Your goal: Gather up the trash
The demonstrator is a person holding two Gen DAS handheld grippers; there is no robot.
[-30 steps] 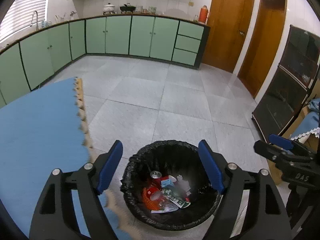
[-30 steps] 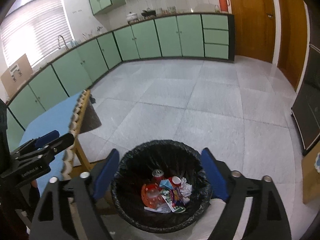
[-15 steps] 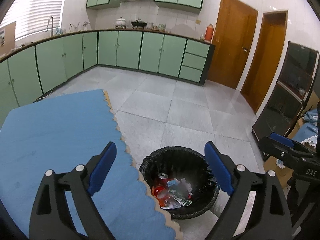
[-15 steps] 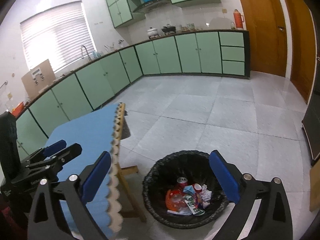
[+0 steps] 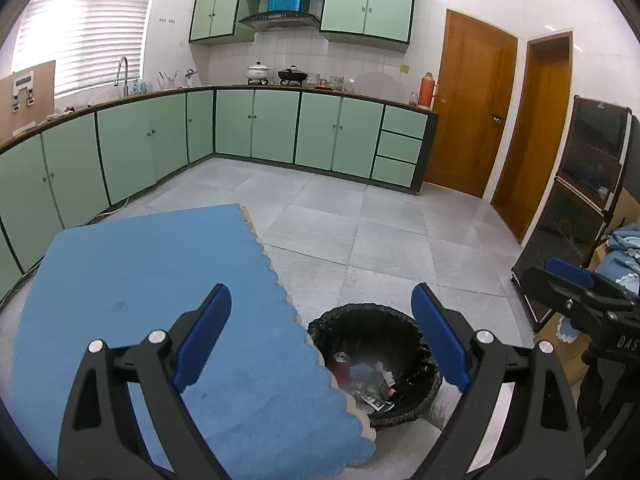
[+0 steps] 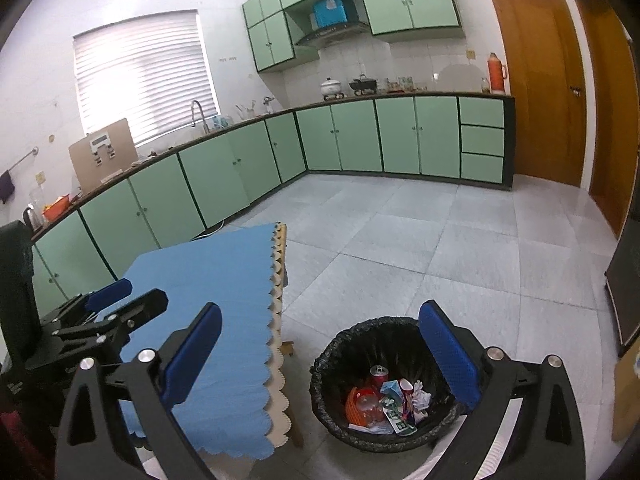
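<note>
A black-lined trash bin (image 6: pixel 356 336) stands on the floor beside the table; it also shows in the left wrist view (image 5: pixel 372 320). It holds a red can (image 6: pixel 378 374), crumpled paper (image 6: pixel 420 394), wrappers and an orange item (image 6: pixel 360 402). My left gripper (image 5: pixel 322 344) is open and empty, above the table edge and the bin. My right gripper (image 6: pixel 320 356) is open and empty, above the bin. Each gripper shows in the other's view, the right one (image 5: pixel 572 284) and the left one (image 6: pixel 116 300).
A table with a blue scalloped cloth (image 5: pixel 140 280) stands left of the bin, also in the right wrist view (image 6: pixel 224 280). Green cabinets (image 5: pixel 280 132) line the far walls. Wooden doors (image 5: pixel 472 108) and a dark glass cabinet (image 5: pixel 588 200) stand at right.
Both grippers have risen and drawn back from the bin, which looks smaller and lower now. The blue table has come further into both views. Both stay open and empty.
</note>
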